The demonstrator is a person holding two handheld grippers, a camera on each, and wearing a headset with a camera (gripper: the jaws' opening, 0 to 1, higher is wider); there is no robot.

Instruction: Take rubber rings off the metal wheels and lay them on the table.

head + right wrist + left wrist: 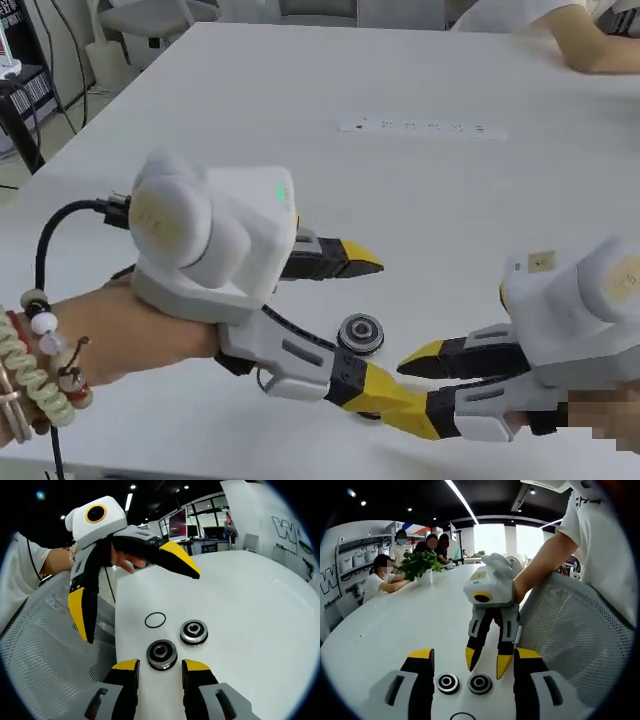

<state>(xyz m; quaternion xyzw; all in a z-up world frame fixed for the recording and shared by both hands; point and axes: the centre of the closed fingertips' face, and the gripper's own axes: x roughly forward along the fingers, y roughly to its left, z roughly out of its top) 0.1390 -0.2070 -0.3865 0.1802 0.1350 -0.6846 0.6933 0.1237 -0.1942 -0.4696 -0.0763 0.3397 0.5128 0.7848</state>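
Two hand-held grippers meet tip to tip over a white table (300, 110), closing in on two small metal wheels from opposite sides.

Nearest the person, the left gripper (140, 605) has its black, yellow-tipped jaws spread wide and holds nothing. In the left gripper view both wheels lie in the gap between its jaws. That looks like a way of fencing them in so they cannot roll off.

Facing it, the right gripper (485, 673) has its jaws partly open, narrower than the left's, and they are also empty. In the right gripper view the near wheel (161, 654) lies flat just ahead of the gap between its tips, probably lined up for a pinch at the rim. The second wheel (194, 631) lies flat just beside the first, a little farther out.

Just beyond the wheels, a thin black rubber ring (155, 619) lies flat and loose on the table, touching neither wheel. So one ring appears to be off already. Whether either wheel still carries a ring is too small to tell.

From the head view, one wheel shows between the two grippers, while the left gripper's lower jaw crosses in front.

Farther across the table lies a white power strip (420, 127). At the far edge rests another person's arm (590, 45).
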